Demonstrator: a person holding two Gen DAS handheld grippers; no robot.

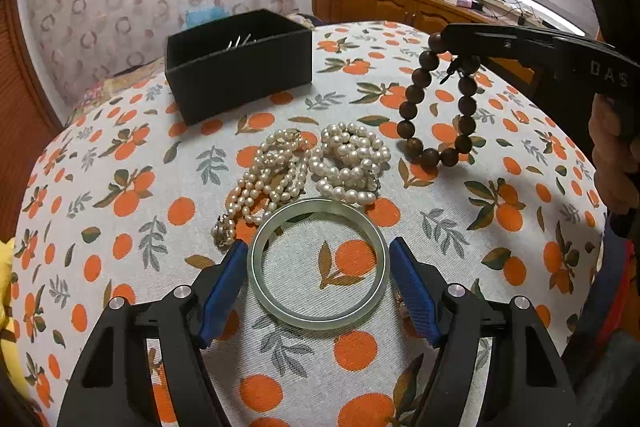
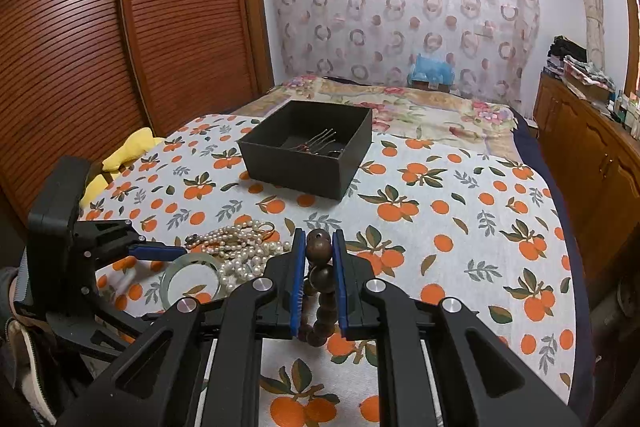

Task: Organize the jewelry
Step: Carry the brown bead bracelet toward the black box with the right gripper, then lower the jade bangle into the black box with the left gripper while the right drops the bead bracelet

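My left gripper (image 1: 318, 251) is open, its blue pads on either side of a pale green jade bangle (image 1: 318, 321) lying on the orange-print cloth. Two piles of pearl strands (image 1: 308, 167) lie just beyond the bangle. My right gripper (image 2: 319, 243) is shut on a brown wooden bead bracelet (image 2: 319, 251), which hangs below the fingers above the cloth. In the left wrist view the right gripper (image 1: 450, 41) holds the bracelet (image 1: 440, 107) at right. A black open box (image 1: 240, 67) stands farther back; in the right wrist view the box (image 2: 308, 167) holds a metal hair comb (image 2: 324, 141).
The cloth covers a bed (image 2: 440, 227). A wooden slatted wardrobe (image 2: 120, 27) stands to the left and a wooden cabinet (image 2: 592, 155) with clutter to the right. A yellow cloth (image 2: 128, 151) lies at the bed's left edge.
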